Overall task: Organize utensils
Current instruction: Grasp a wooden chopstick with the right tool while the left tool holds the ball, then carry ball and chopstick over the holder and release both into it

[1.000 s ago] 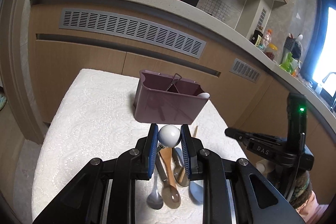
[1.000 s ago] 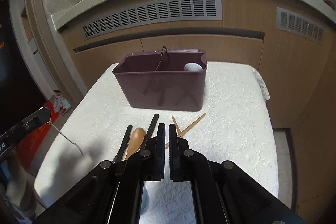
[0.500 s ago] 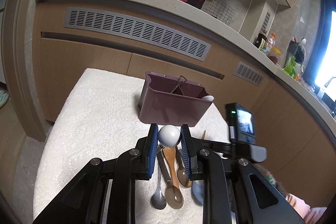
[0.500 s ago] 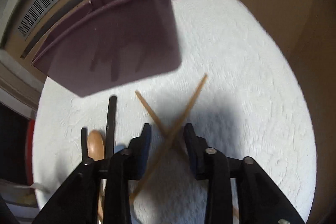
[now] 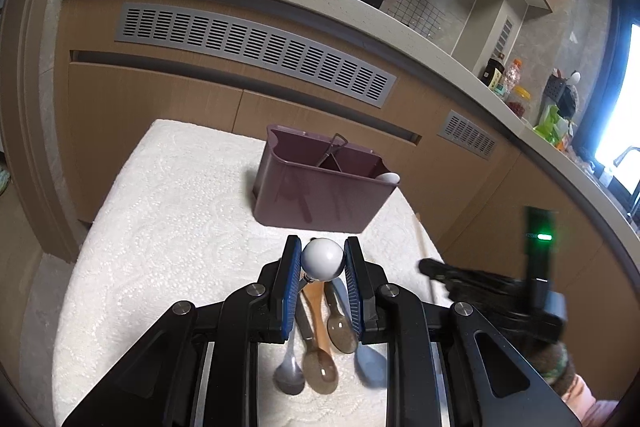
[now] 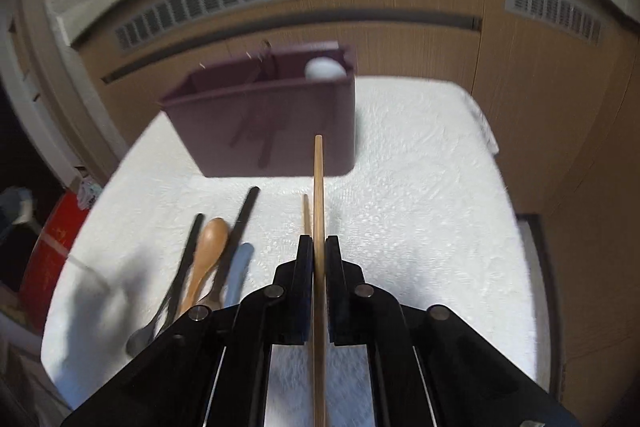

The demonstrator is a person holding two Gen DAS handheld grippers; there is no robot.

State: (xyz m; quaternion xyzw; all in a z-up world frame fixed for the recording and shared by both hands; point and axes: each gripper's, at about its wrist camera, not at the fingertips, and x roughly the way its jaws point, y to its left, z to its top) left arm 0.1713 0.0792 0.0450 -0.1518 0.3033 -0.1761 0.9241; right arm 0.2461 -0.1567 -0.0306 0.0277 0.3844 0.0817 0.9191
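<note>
Left gripper (image 5: 322, 264) clamped on round white ball-ended utensil (image 5: 322, 259), just short of mauve plastic divided caddy (image 5: 320, 193). Right gripper (image 6: 319, 259) pinched on thin wooden chopstick (image 6: 319, 187), tip pointing at caddy; second chopstick (image 6: 306, 213) flat beside it.

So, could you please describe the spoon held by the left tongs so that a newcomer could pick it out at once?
Start at the purple caddy standing on the white cloth. In front of it, the left tongs are shut on a spoon with a round white ball end. The loose spoons lie flat on the cloth below; only this one is lifted and shows that white ball.
</note>
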